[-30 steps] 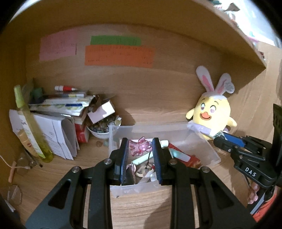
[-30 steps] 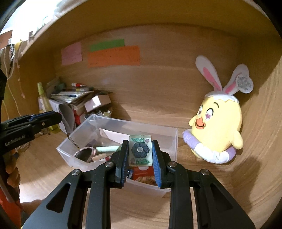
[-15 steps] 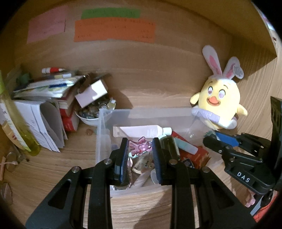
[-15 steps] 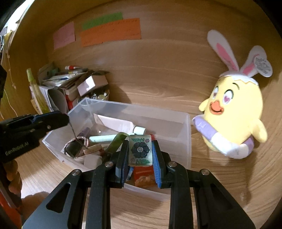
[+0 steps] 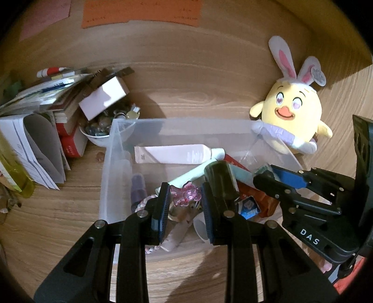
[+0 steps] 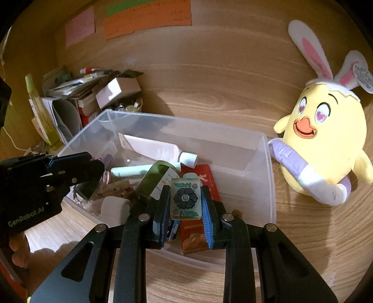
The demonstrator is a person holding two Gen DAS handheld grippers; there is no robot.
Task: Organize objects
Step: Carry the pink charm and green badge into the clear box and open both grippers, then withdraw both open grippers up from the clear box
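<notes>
A clear plastic bin (image 5: pixel 112 149) (image 6: pixel 268 163) sits on the wooden shelf, holding a white tube (image 5: pixel 177 153), a dark green tube (image 6: pixel 151 179), a red packet (image 6: pixel 200 177) and other small items. My left gripper (image 5: pixel 185 198) is shut on a pink translucent charm (image 5: pixel 185 197) and holds it over the bin's near left part. My right gripper (image 6: pixel 185 200) is shut on a flower-printed tile (image 6: pixel 185 200) over the bin's near edge. Each gripper shows in the other's view, the right one (image 5: pixel 275 184) and the left one (image 6: pixel 93 165).
A yellow chick plush with bunny ears (image 5: pixel 291 121) (image 6: pixel 324 144) stands right of the bin. A stack of papers, books and a small box (image 5: pixel 46 111) and a bowl of stones (image 5: pixel 98 130) crowd the left. Coloured notes (image 6: pixel 146 18) hang on the back wall.
Both grippers have moved forward and down over the bin, still holding the charm and the tile. The bin's contents now lie right below them.
</notes>
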